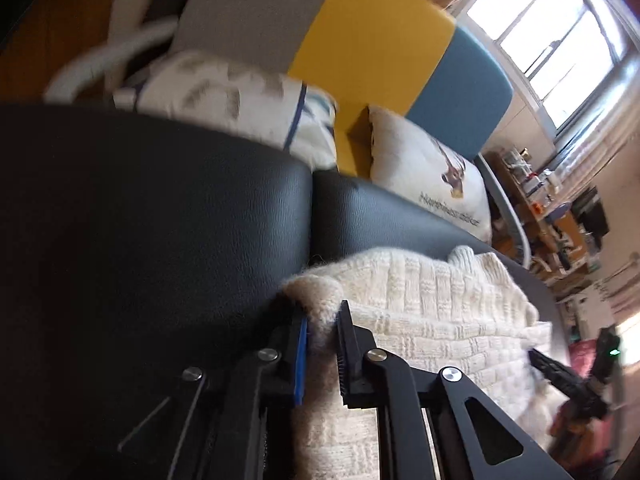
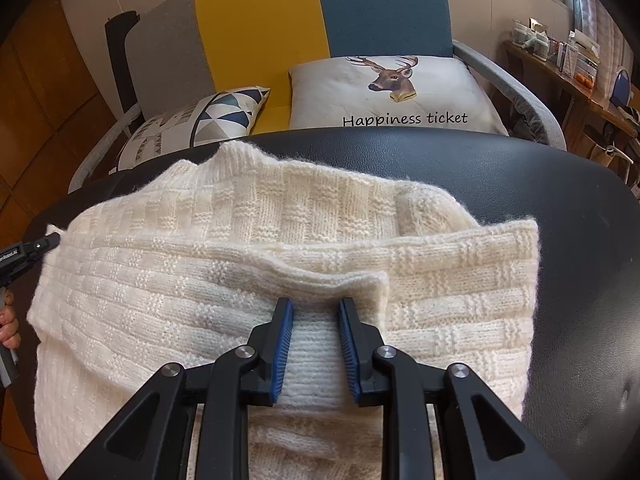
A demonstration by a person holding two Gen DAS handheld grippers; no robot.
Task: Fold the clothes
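A cream knitted sweater lies partly folded on a black leather surface. My right gripper is at its near edge, shut on a ribbed cuff that fills the gap between the blue pads; a sleeve is laid across the body. In the left wrist view the sweater stretches to the right, and my left gripper is shut on its fuzzy left corner. The left gripper shows at the sweater's left edge in the right wrist view. The right gripper appears at the sweater's far side.
Behind the black leather surface stands a grey, yellow and blue sofa with a deer pillow and a triangle-patterned pillow. A cluttered wooden shelf runs along the right wall. A hand shows at the left edge.
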